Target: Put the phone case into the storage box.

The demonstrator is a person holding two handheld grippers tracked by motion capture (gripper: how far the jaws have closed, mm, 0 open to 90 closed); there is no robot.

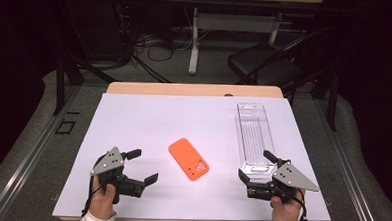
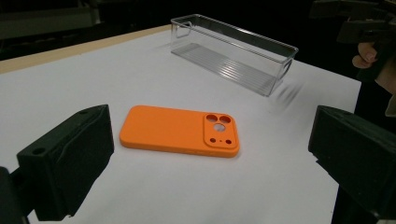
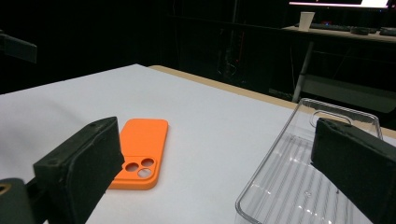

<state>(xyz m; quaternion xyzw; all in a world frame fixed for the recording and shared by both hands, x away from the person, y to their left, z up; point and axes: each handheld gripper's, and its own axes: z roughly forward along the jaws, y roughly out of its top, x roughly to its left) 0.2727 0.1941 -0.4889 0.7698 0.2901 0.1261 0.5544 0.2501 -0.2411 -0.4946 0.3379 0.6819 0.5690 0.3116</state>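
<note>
- Black tongs sit nearest, one pair in each hand at the table's near edge: the left tongs (image 1: 137, 165) stand wide with nothing between the jaws, resting low on the white sheet (image 1: 148, 118).
- Right tongs (image 1: 255, 168) are wide too and hold nothing; their tips lie at the near end of the clear tray (image 1: 255, 135), whether touching it I cannot tell.
- Orange phone case (image 1: 189, 159) lies flat on the sheet between the two hands, camera cut-outs toward the person, apart from both tongs and just left of the tray.
- In the left gripper view the case (image 2: 180, 130) lies straight ahead between the jaws; in the right gripper view it (image 3: 140, 151) lies off to the left, the tray (image 3: 299, 182) ahead.
- Tray runs lengthwise away from the person and looks empty.
- My reading: nothing is done yet. If the case is meant for the tray, the grasp, lift and placing are all left.
</note>
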